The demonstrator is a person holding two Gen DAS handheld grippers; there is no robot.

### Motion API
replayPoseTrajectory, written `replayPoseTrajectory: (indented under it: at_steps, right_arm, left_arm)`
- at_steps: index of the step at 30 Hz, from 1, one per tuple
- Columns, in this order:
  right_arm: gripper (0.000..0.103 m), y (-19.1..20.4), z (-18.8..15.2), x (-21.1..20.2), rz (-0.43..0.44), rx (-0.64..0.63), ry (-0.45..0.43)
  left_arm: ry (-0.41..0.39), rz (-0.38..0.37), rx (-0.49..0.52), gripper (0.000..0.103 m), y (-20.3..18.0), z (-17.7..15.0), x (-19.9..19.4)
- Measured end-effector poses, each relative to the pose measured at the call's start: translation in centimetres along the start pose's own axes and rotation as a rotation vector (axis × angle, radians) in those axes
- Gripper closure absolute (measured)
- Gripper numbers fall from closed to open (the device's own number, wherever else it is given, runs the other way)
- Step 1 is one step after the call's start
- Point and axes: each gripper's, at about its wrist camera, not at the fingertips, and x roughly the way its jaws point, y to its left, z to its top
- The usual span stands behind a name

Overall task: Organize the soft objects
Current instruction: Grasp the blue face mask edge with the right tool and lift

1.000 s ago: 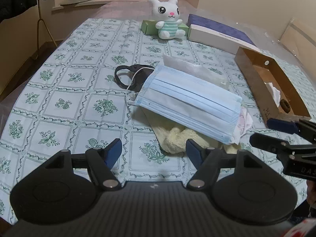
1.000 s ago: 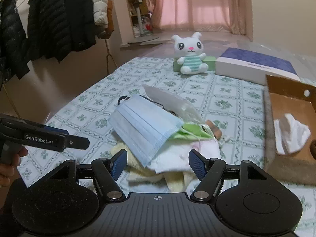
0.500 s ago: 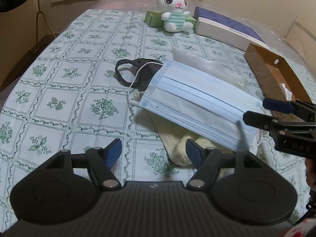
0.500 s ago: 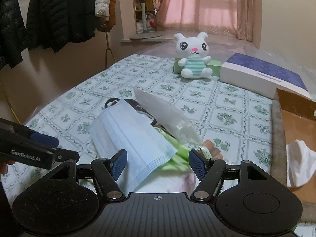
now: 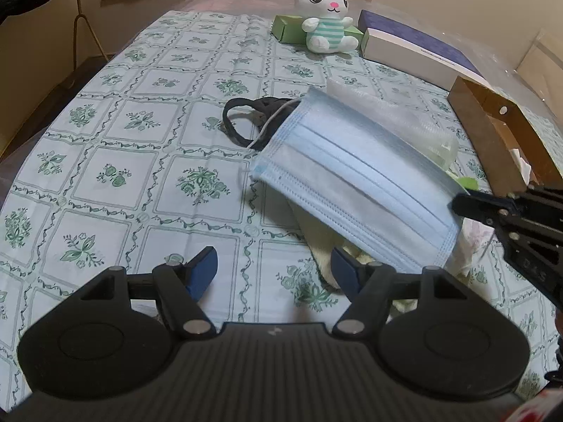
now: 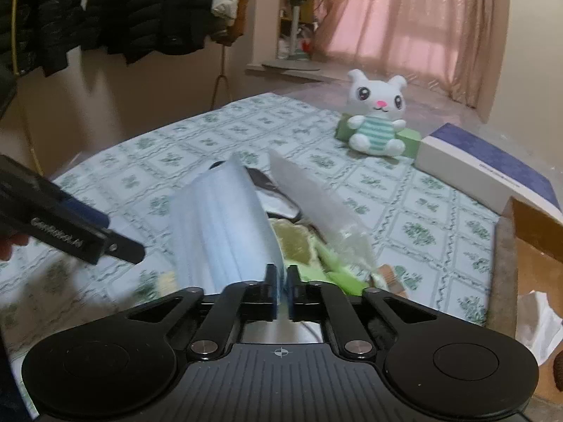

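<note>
A light blue face mask (image 5: 355, 179) lies tilted over a pile of soft things: a black mask (image 5: 260, 123), a clear plastic bag (image 5: 394, 123), a yellow cloth (image 5: 337, 256) and green pieces (image 6: 299, 246). My right gripper (image 6: 280, 295) is shut on the blue mask's (image 6: 225, 225) edge and lifts it; it shows at the mask's right edge in the left wrist view (image 5: 461, 205). My left gripper (image 5: 272, 272) is open and empty, just in front of the pile.
A white plush rabbit (image 5: 325, 12) sits at the far end against a green box (image 5: 288, 28). A white and purple box (image 5: 418, 51) lies to its right. A brown cardboard box (image 5: 492, 133) with white tissue (image 6: 538, 320) stands at the right.
My right gripper has closed on the blue mask's edge and raised it, so the mask now stands up off the pile. My left gripper stays open and has moved slightly forward.
</note>
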Motion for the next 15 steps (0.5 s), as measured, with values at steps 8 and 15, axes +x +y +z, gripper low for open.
replayPoseTrajectory:
  at_steps: [8,15]
  right_arm:
    - [0.103,1.4,-0.9,-3.4,0.051,0.039,-0.047]
    - [0.103,1.4,-0.5,-8.8,0.048,0.099,-0.165]
  left_arm:
    - [-0.017,0.011,0.002,0.034,0.2,-0.7,-1.7]
    - [-0.043,0.008,0.019,0.034,-0.1,-1.2,-3.5]
